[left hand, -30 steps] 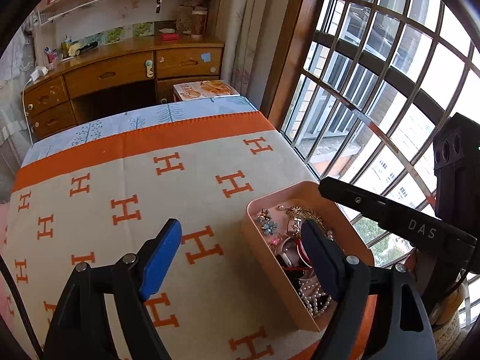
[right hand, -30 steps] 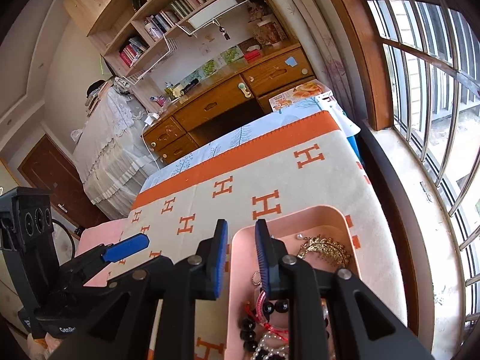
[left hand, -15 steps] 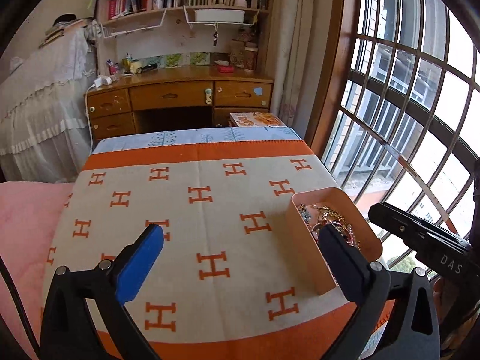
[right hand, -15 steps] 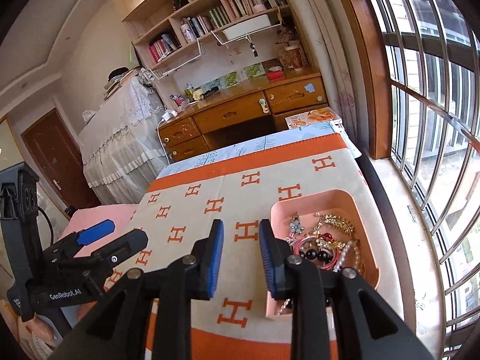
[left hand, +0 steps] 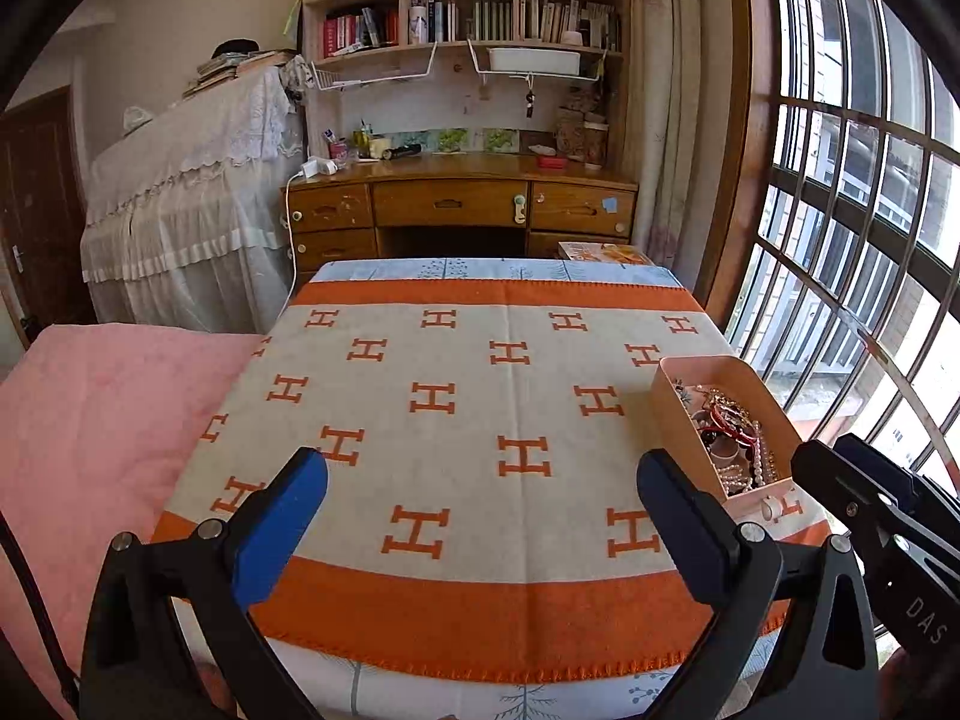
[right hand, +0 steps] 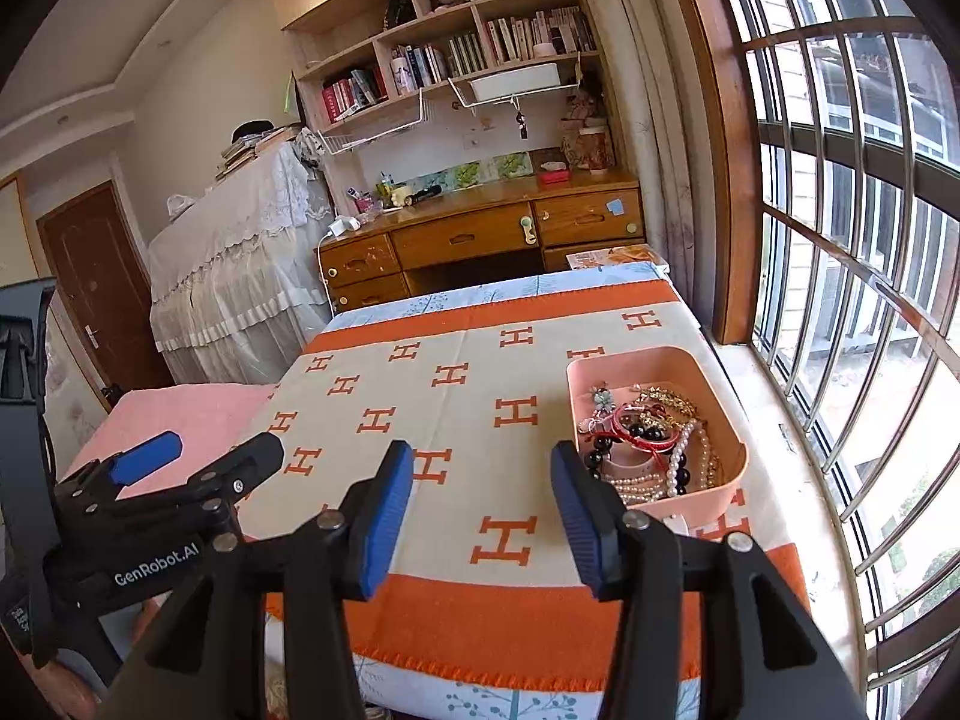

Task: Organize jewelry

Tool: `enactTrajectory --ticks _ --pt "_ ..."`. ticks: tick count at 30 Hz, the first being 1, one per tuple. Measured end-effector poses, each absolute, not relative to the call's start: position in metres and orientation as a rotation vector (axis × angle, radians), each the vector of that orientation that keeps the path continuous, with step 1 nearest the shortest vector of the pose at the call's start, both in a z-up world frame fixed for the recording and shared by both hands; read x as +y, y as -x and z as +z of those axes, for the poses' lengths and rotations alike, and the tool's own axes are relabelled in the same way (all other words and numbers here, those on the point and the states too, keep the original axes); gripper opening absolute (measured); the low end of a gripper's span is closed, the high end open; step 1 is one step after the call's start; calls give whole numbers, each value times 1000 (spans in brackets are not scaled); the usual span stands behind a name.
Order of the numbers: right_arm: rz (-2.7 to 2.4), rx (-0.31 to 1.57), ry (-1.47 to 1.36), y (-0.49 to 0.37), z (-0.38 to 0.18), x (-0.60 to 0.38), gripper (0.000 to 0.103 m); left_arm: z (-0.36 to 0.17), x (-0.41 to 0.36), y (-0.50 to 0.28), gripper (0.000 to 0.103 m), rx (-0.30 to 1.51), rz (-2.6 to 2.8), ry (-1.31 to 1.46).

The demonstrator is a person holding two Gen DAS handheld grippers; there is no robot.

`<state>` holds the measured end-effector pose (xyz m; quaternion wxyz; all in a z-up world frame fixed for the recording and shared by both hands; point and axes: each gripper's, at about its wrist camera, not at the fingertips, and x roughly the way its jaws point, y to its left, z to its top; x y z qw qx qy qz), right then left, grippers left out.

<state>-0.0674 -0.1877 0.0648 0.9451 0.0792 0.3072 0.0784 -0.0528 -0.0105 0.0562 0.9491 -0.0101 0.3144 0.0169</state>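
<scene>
A pink tray (right hand: 720, 384) stands at the right side of the table and holds a heap of jewelry (right hand: 648, 438): pearl strands, dark beads, a red bracelet, gold pieces. It also shows in the left wrist view (left hand: 678, 414). My right gripper (right hand: 483, 474) is open and empty, held above the table's near edge, left of and short of the tray. My left gripper (left hand: 483, 492) is wide open and empty, above the near edge. It also shows at the left of the right wrist view (right hand: 198, 456).
The table carries a cream blanket (left hand: 468, 396) with orange H marks and orange borders. A pink bed cover (left hand: 90, 420) lies to the left. A barred window (right hand: 840, 240) runs along the right. A wooden desk (left hand: 456, 204) and bookshelves stand behind.
Both grippers have pulled back and up from the tray towards the table's near edge. The right gripper's jaws have opened from nearly shut to wide apart.
</scene>
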Motion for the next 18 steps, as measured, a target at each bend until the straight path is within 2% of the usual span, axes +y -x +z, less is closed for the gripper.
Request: enactTrajectory --ticks 18 --pt "155 639 -103 74 55 -167 52 52 -12 61 102 620 63 34"
